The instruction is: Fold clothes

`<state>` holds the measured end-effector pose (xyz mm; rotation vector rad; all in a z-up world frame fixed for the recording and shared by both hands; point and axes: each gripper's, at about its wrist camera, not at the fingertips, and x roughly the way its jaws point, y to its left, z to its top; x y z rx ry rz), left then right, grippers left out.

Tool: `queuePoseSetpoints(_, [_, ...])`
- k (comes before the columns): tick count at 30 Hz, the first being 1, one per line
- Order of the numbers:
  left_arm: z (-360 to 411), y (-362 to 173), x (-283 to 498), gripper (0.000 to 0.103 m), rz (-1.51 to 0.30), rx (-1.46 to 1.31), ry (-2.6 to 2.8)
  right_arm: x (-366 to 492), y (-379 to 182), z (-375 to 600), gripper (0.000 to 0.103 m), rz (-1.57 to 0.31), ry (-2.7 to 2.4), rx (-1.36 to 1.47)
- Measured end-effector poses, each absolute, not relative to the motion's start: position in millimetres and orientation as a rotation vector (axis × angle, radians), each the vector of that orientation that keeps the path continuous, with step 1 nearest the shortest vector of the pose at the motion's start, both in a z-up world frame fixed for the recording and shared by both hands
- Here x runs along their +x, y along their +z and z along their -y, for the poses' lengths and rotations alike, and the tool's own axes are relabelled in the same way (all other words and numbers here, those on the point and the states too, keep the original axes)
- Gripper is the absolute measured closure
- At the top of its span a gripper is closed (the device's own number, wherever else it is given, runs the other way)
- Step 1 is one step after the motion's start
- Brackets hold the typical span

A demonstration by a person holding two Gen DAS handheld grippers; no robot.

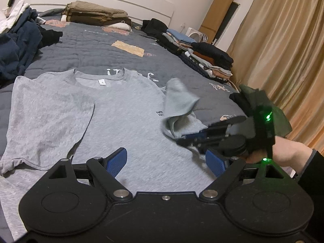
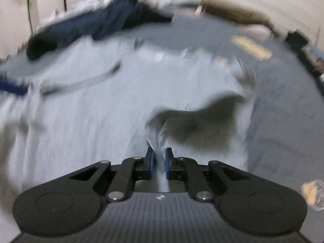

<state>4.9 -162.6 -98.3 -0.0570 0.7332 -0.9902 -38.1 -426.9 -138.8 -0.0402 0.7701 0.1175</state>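
The grey T-shirt lay flat on the bed, collar away. Its right side edge was pinched in the closed right claw; the left claw hovered open over the hem, nearer the shirt's middle.

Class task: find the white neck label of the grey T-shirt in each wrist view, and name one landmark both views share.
Left wrist: the neck label sits upper centre-left, inside the grey T-shirt collar.
Right wrist: blurred white patch, upper centre.
Shared landmark: the navy clothes pile, upper left in both.
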Motion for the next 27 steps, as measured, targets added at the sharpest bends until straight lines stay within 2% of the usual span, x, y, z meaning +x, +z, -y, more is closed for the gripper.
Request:
queuePoseSetpoints(2, [162.6, -98.7, 5.8, 0.019, -0.735, -0.054, -0.989, -39.2, -146.9, 422.3, 0.093, -0.836, 0.152, -0.052])
queuePoseSetpoints(4, [162.4, -98.8, 6.6, 0.019, -0.734, -0.056, -0.988, -43.1, -132.4, 437.1, 0.088, -0.804, 0.12, 0.055])
queuePoseSetpoints(8, [163.0, -99.8, 7.2, 0.019, -0.736, -0.057, -0.985, -53.0, -101.9, 472.8, 0.063, -0.66, 0.054, 0.319])
queuePoseSetpoints(9, [163.5, -100.3, 7.1, 0.019, -0.736, -0.054, -0.984, -57.9, -97.0, 481.6, 0.061, -0.622, 0.043, 0.393])
queuePoseSetpoints(12, [164.2, -100.6, 5.6, 0.019, -0.736, -0.05, -0.981, -63.8, -100.5, 492.6, 0.059, -0.571, 0.016, 0.533])
queuePoseSetpoints(20, [164.9, -100.9, 4.4, 0.019, -0.732, -0.039, -0.98, -35.1, -159.1, 475.1, 0.058, -0.819, -0.029, 0.494])
queuePoseSetpoints(27, [166.5, -101.8, 5.8, 0.019, -0.735, -0.037, -0.976, -40.3, -140.8, 462.1, 0.058, -0.871, 0.109, 0.461])
